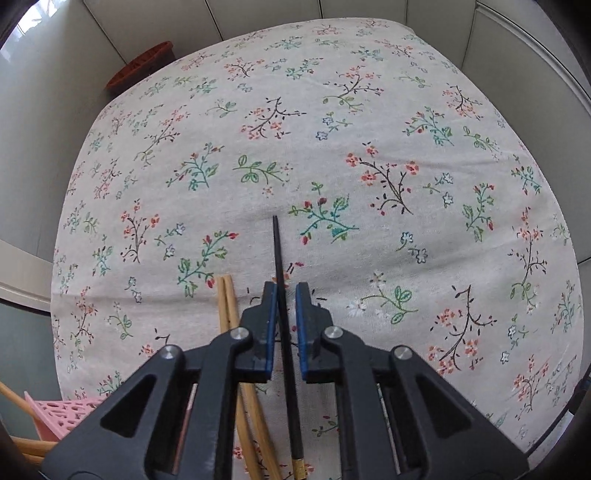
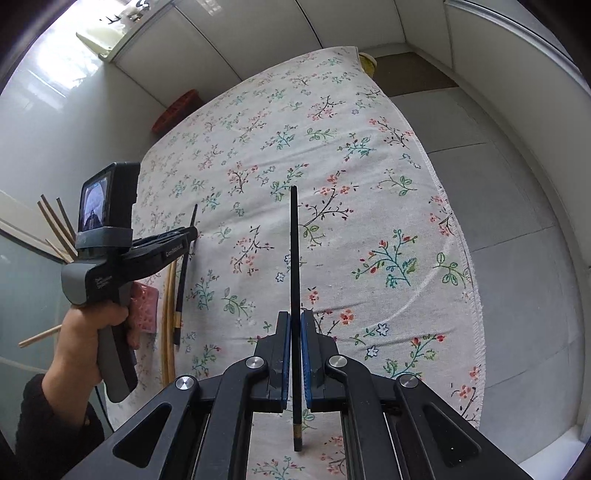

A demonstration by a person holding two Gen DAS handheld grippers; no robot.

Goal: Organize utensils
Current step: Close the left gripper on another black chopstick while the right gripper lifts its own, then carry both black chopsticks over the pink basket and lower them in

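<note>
Left gripper: jaws slightly apart around a black chopstick, its tip pointing far across the floral cloth; can't tell if the pads actually clamp it. Two bamboo chopsticks lie just left of it, pink basket at near left. Right gripper: clamped on second black chopstick, held above the cloth mid-table, tip pointing far.

This looks like a home dining corner. A table wears a floral tablecloth, chopsticks lie on it beside a pink perforated basket, and pale panelled walls enclose it.
</note>
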